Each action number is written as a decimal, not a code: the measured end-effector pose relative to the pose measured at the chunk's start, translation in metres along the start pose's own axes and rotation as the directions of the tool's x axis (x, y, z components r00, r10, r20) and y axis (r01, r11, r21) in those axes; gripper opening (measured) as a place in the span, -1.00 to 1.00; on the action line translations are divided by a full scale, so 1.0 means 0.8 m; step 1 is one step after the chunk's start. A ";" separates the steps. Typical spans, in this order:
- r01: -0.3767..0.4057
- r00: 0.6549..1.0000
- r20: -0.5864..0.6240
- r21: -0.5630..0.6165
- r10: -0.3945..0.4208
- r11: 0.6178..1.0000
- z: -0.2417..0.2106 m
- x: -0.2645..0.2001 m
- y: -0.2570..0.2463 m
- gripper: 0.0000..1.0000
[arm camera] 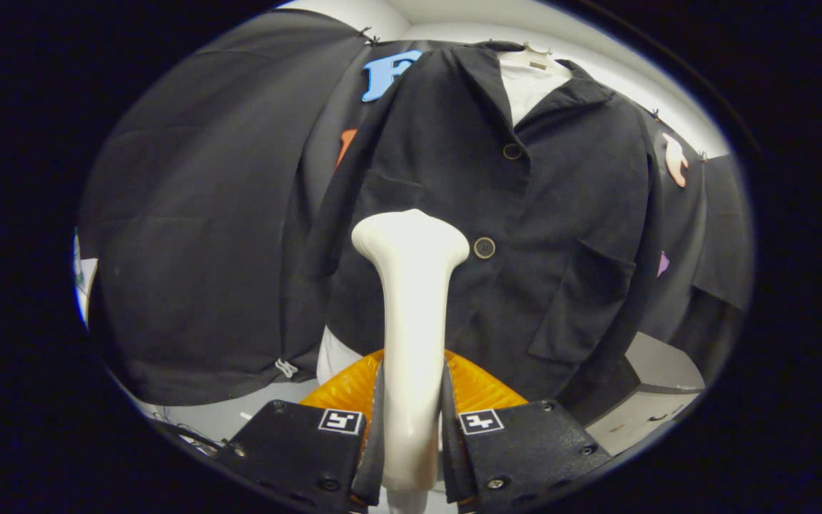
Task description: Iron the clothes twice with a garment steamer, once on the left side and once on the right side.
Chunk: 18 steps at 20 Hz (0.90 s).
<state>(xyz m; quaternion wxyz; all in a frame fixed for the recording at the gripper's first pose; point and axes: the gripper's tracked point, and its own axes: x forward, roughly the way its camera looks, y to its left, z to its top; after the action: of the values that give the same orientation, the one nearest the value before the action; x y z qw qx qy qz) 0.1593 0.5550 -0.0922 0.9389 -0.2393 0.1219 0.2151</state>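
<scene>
a: over on the left i see the black cloth wall (190, 235) hanging loose. then what?

b: then the jacket (454, 178), dark and soft, hanging up with a white shirt (529, 89) inside the collar. it looks floppy, so i think it will swing and fold if it gets pushed hard.

a: and the steamer (411, 300)?

b: it stands right in the middle, its wide head up against the jacket's front, just beside a round button (484, 248). whether it touches the cloth, i cannot tell.

a: what is the gripper (411, 435) doing?

b: its two fingers are closed tight on the steamer's neck, one on each side. the neck looks smooth and hard, maybe slippery, so low down is a good place to hold it.

a: and on the right?

b: a pocket (582, 300) on the jacket, then a white box (650, 400) low down.
</scene>
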 end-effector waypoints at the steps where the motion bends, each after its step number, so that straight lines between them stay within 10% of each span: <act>1: -0.006 1.000 -0.018 -0.003 0.006 1.000 -0.010 0.001 0.002 -0.28; 18: -0.030 0.968 -0.251 -0.053 0.015 0.998 -0.133 0.005 0.010 -0.28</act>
<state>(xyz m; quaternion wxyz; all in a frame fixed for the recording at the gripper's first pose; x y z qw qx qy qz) 0.1455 0.5094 -0.1876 0.9064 -0.2897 0.2361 0.1972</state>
